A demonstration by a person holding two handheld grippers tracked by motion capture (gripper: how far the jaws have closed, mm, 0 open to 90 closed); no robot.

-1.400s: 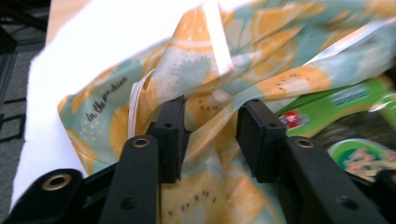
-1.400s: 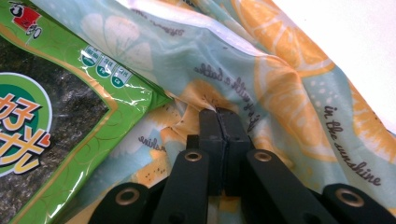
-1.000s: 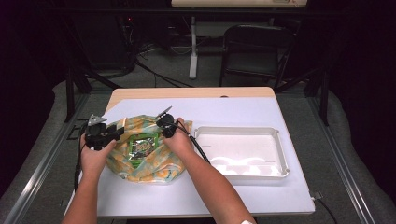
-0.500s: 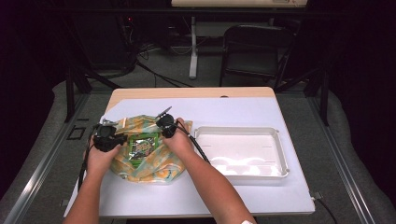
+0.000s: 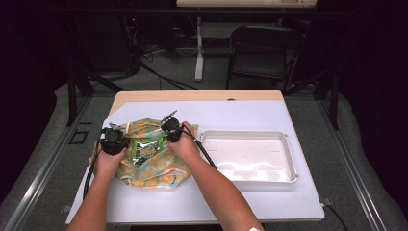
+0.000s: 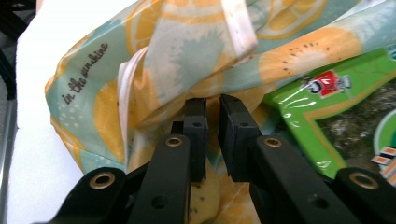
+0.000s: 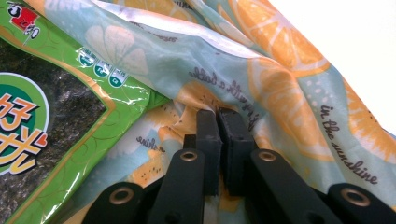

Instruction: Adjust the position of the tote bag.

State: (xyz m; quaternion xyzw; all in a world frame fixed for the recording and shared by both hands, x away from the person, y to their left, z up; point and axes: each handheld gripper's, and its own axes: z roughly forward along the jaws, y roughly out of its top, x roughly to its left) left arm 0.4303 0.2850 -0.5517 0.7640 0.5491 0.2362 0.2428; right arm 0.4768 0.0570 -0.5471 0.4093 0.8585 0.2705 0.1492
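A fabric bag (image 5: 154, 168) printed with orange and kiwi slices lies on the left of the white table. A green seaweed snack packet (image 5: 146, 148) rests in its open mouth. My left gripper (image 5: 119, 138) is at the bag's left rim, shut on a fold of the bag's fabric (image 6: 154, 93) near a white strap, with the packet (image 6: 336, 107) to its right. At the bag's upper right rim, my right gripper (image 5: 169, 136) is also shut, pinching the printed cloth (image 7: 261, 79) just beside the packet (image 7: 51, 116).
A white plastic tray (image 5: 288, 159) with nothing in it stands right of the bag. The table's bare far part (image 5: 240, 110) lies behind both. A black folding chair (image 5: 269, 48) and cables are on the floor beyond the table.
My left gripper has moved a little to the right, onto the bag's left rim. The right gripper has stayed where it was, on the bag.
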